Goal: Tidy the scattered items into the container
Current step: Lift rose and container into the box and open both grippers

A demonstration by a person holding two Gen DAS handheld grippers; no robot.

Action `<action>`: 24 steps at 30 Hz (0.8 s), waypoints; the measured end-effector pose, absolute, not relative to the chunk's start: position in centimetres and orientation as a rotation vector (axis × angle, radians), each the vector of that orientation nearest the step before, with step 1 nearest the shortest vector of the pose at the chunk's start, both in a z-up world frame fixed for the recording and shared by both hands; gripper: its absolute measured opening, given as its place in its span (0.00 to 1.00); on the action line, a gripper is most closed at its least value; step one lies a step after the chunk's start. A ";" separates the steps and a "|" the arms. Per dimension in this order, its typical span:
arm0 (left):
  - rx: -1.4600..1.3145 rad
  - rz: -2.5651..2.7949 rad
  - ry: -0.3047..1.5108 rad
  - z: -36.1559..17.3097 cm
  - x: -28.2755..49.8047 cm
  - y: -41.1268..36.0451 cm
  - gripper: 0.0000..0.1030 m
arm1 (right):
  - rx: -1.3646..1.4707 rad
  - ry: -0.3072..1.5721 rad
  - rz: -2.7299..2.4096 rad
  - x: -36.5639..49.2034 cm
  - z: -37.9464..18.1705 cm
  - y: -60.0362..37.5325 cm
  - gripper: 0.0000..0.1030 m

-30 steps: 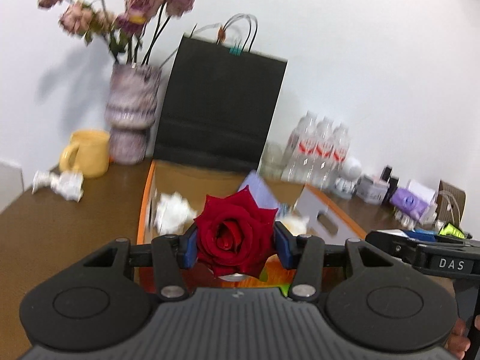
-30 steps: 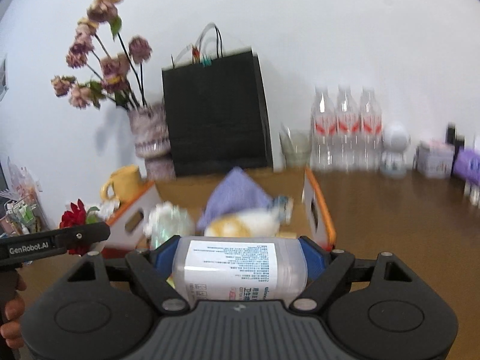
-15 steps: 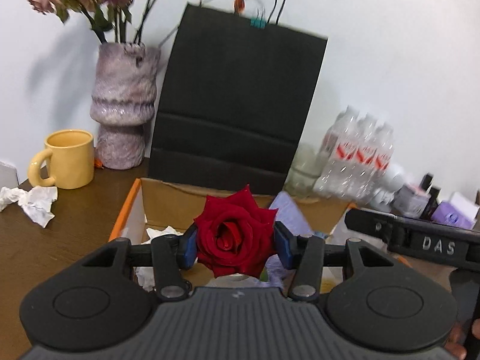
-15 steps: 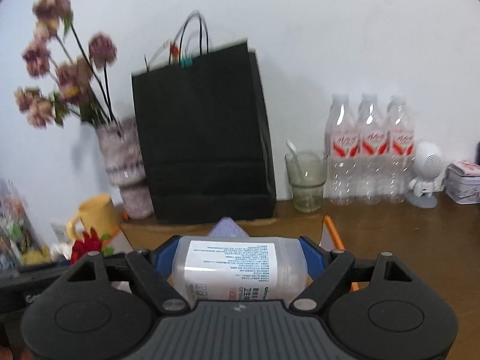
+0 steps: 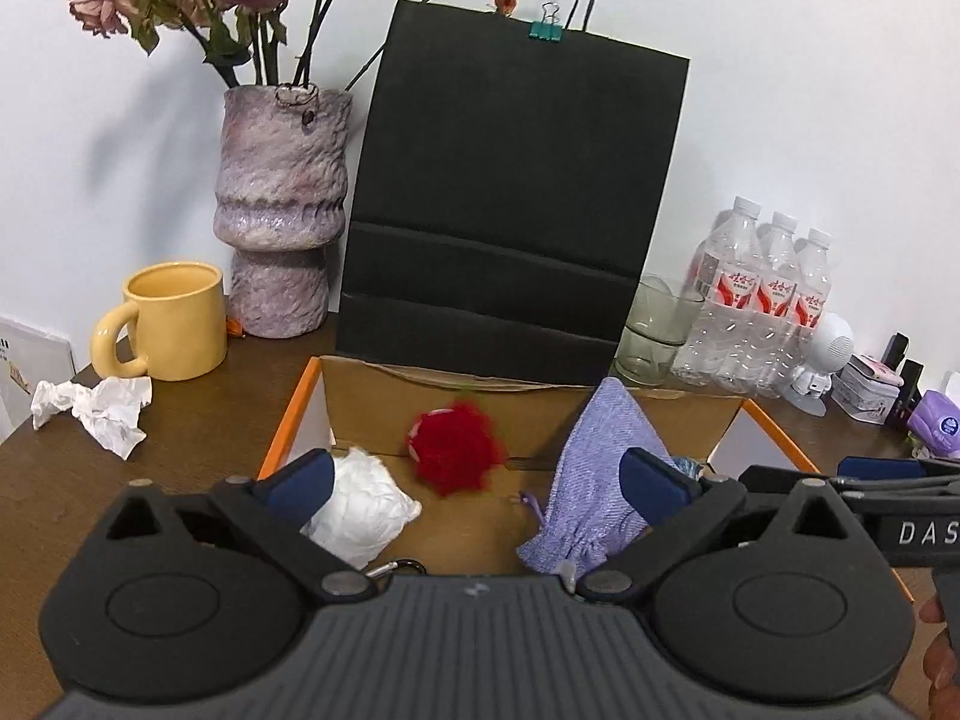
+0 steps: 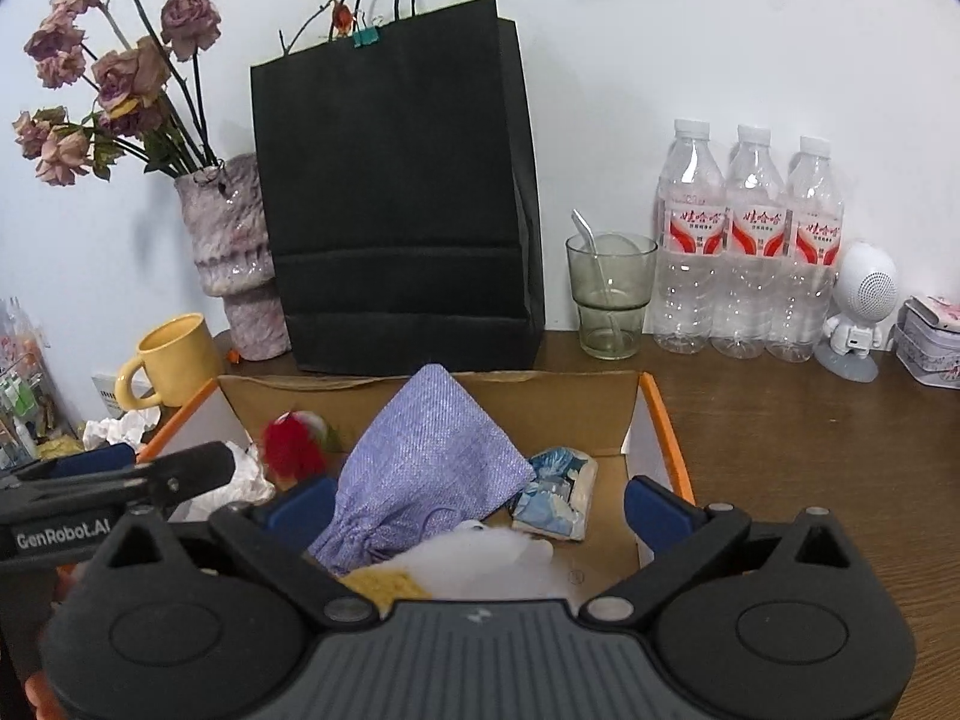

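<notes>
The cardboard box with orange rims (image 5: 384, 402) (image 6: 651, 408) lies below both grippers. My left gripper (image 5: 477, 480) is open and empty; the red rose (image 5: 455, 450) is blurred, in the air over the box, and shows in the right wrist view (image 6: 294, 450) too. My right gripper (image 6: 477, 501) is open and empty; a blurred white bottle (image 6: 480, 558) lies low in the box under it. The box also holds a purple cloth pouch (image 5: 600, 480) (image 6: 426, 468), a white paper wad (image 5: 360, 507) and a blue-white packet (image 6: 555, 498).
A crumpled tissue (image 5: 96, 411) lies on the brown table left of the box, near a yellow mug (image 5: 165, 321). Behind the box stand a black paper bag (image 5: 510, 210), a vase of dried flowers (image 5: 279, 210), a glass (image 6: 609, 294) and three water bottles (image 6: 747, 252).
Both grippers moved over the box and opened. The left let go of the rose and the right let go of the white bottle; both items dropped into the box.
</notes>
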State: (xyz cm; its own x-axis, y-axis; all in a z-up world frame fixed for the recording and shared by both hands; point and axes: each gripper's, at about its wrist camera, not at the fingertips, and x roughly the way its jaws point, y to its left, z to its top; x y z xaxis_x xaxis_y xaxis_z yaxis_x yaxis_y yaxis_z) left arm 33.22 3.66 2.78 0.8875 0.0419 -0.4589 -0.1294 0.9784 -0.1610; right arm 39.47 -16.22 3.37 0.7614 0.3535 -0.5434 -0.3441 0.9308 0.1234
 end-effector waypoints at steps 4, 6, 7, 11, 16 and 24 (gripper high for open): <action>-0.185 0.087 0.470 2.9 33.0 3.5 1.00 | 0.012 0.592 0.377 39.3 3.5 -16.2 1.00; -0.184 0.090 0.470 2.9 32.9 3.5 1.00 | 0.009 0.596 0.376 39.2 3.5 -16.0 1.00; -0.185 0.093 0.471 2.9 32.8 3.5 1.00 | 0.006 0.597 0.376 39.2 3.5 -16.0 1.00; -0.197 0.092 0.470 3.2 32.0 3.7 1.00 | -0.004 0.595 0.372 38.4 3.6 -15.9 1.00; -0.200 0.084 0.448 3.8 29.8 3.6 1.00 | -0.014 0.585 0.372 36.2 3.9 -16.2 1.00; -0.196 0.081 0.431 4.5 24.8 3.6 1.00 | -0.019 0.559 0.366 30.9 4.4 -17.3 1.00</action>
State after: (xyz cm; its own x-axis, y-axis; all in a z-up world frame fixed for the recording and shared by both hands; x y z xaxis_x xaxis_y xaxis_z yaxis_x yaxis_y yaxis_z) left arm 24.83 3.58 4.50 0.9055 0.0360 -0.4228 -0.1191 0.9779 -0.1717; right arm 30.89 -17.29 4.41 0.7850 0.3342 -0.5215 -0.3443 0.9354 0.0812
